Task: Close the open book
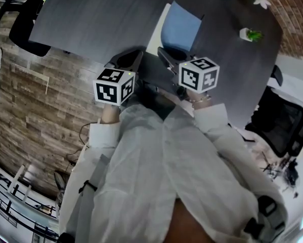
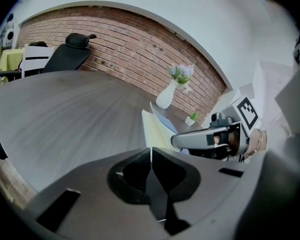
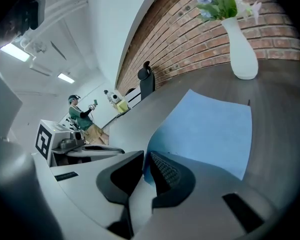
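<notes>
The book point(image 1: 180, 28) lies on the grey table point(image 1: 90, 19), its blue cover point(image 3: 205, 129) raised and tilted, with cream pages point(image 2: 154, 129) showing to its left. My right gripper point(image 3: 145, 166) is shut on the near edge of the blue cover, which runs in between its pads. In the head view the right gripper point(image 1: 169, 55) is at the book's near end. Just to the left of the book, my left gripper point(image 2: 151, 156) is shut with nothing in it. In the head view the left gripper point(image 1: 128, 61) hangs over the table's near edge.
A white vase with flowers point(image 3: 242, 54) and a small potted plant point(image 1: 250, 34) stand on the table beyond the book. Black office chairs point(image 1: 25, 29) flank the table on the left and the right point(image 1: 283, 120). A brick wall point(image 2: 129, 49) runs behind.
</notes>
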`<state>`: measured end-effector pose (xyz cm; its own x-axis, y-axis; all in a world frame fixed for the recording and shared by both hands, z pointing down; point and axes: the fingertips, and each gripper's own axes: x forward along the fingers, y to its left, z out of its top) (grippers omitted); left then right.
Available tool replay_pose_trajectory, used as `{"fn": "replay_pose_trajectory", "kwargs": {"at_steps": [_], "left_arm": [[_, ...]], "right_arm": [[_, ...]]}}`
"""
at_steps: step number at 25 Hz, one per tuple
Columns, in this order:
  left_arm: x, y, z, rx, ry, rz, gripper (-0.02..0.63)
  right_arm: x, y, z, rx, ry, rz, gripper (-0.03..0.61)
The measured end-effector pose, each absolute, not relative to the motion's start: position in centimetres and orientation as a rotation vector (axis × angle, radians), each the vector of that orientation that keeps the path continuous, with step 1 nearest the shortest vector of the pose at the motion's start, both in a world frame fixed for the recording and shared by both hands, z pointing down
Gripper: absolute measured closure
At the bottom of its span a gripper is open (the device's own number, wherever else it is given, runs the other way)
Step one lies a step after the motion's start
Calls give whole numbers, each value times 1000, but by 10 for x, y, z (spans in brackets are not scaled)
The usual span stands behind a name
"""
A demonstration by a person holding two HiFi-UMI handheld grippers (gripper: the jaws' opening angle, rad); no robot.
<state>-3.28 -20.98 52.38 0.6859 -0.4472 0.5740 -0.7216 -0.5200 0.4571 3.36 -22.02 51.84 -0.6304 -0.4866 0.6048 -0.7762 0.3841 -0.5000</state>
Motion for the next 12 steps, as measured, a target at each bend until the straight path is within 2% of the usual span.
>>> {"fn": "replay_pose_trajectory", "kwargs": {"at_steps": [12], "left_arm": [[-47, -215, 524, 2187, -876, 498, 601]], "right_arm": [[23, -225, 538, 1029, -2171, 1017, 529]]}}
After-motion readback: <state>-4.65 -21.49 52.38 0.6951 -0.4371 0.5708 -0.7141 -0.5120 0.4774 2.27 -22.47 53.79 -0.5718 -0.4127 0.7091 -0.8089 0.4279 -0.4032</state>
